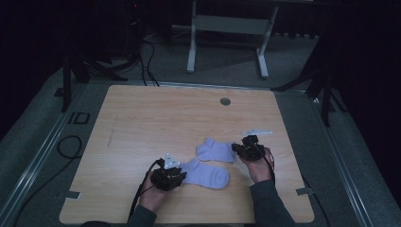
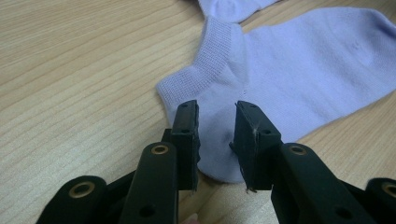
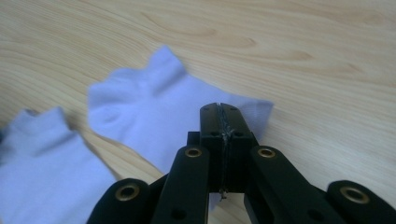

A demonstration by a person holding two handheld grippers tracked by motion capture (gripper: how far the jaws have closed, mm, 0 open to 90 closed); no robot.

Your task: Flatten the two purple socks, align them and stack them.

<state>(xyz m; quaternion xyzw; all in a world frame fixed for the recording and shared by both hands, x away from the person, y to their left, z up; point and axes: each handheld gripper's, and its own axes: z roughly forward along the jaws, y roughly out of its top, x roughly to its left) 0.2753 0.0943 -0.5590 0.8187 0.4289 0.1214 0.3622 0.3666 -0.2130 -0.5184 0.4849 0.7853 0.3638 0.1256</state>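
The right gripper [image 3: 221, 108] is clamping the far sock [image 1: 216, 150] at its edge for lifting; the left gripper [image 2: 215, 135] is standing released over the near sock [image 2: 299, 79], beside it.

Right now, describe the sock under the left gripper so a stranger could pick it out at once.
On the wooden table, look at the near edge, where two pale lilac socks lie side by side. The wanted sock is the nearer one, beside the left gripper, whose open fingers straddle its heel. Its neighbour lies farther back, by the right gripper.
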